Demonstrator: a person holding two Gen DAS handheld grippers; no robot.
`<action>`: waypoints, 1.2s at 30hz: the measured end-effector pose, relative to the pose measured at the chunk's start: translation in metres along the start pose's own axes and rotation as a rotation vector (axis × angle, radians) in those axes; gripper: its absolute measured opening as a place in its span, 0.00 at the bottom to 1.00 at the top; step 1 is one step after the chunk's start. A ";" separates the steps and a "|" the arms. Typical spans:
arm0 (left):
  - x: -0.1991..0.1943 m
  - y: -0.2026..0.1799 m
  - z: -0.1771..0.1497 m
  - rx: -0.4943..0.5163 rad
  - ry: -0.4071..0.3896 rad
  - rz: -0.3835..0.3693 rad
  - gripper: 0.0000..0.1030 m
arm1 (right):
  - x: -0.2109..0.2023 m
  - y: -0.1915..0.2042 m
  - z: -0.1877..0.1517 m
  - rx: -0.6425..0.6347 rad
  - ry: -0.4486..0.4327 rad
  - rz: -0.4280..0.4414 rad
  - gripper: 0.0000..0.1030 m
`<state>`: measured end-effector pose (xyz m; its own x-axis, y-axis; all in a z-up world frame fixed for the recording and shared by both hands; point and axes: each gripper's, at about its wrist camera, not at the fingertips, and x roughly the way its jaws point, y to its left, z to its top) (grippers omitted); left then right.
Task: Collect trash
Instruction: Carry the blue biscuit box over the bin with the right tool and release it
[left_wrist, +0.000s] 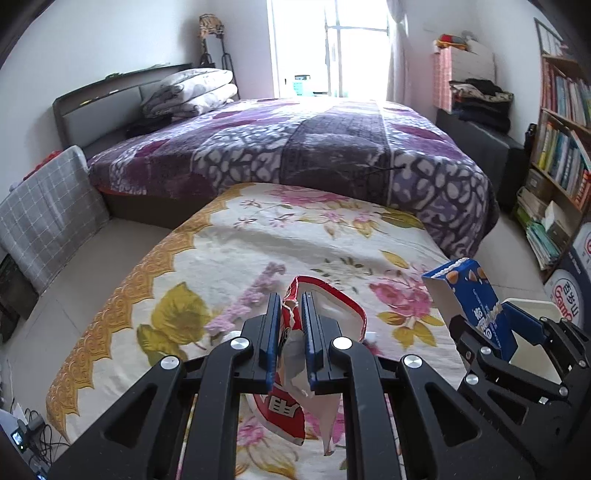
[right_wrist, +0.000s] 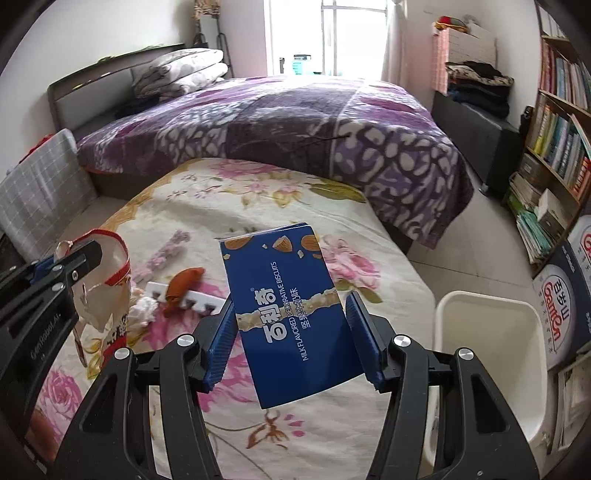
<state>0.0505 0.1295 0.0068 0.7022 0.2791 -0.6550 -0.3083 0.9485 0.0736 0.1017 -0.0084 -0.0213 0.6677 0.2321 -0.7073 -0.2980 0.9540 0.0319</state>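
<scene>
Both grippers carry trash above the flowered cloth (right_wrist: 207, 206) that covers the low surface in front of the purple-covered bed (left_wrist: 295, 147). Our left gripper (left_wrist: 291, 314) is clenched tight on a crumpled red and white snack bag (left_wrist: 291, 413), the thin wrapper squeezed between the blue pads with its torn mouth sticking up past the fingertips and the rest hanging below. Our right gripper (right_wrist: 291, 328) grasps a blue biscuit box (right_wrist: 291, 314) across its width, the pads pressing on both long edges; the box stands tilted, its almond-printed end pointing away from us.

On the cloth near its left edge, in the right wrist view, we see a white comb-like piece (right_wrist: 192, 299) with a brown scrap (right_wrist: 181, 284) lying across it, a small white crumpled wad (right_wrist: 146, 308) just beside them, and a pale purple strip (right_wrist: 166, 254) a little farther in.

Off the right edge of the cloth, on the tiled floor, stands a white plastic bin (right_wrist: 532, 354), with the right gripper close to its rim. Bookshelves (left_wrist: 561, 147) line the wall beyond.
</scene>
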 end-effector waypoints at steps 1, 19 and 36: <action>0.000 -0.004 0.000 0.005 0.000 -0.004 0.12 | 0.000 -0.004 0.000 0.010 0.000 -0.005 0.53; 0.002 -0.054 0.002 0.083 0.005 -0.079 0.12 | -0.002 -0.052 0.001 0.095 0.011 -0.070 0.53; 0.001 -0.095 0.004 0.128 0.004 -0.146 0.12 | -0.007 -0.108 -0.001 0.202 0.030 -0.172 0.53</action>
<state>0.0832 0.0409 0.0019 0.7309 0.1371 -0.6686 -0.1193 0.9902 0.0726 0.1288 -0.1136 -0.0209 0.6755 0.0608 -0.7349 -0.0382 0.9981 0.0475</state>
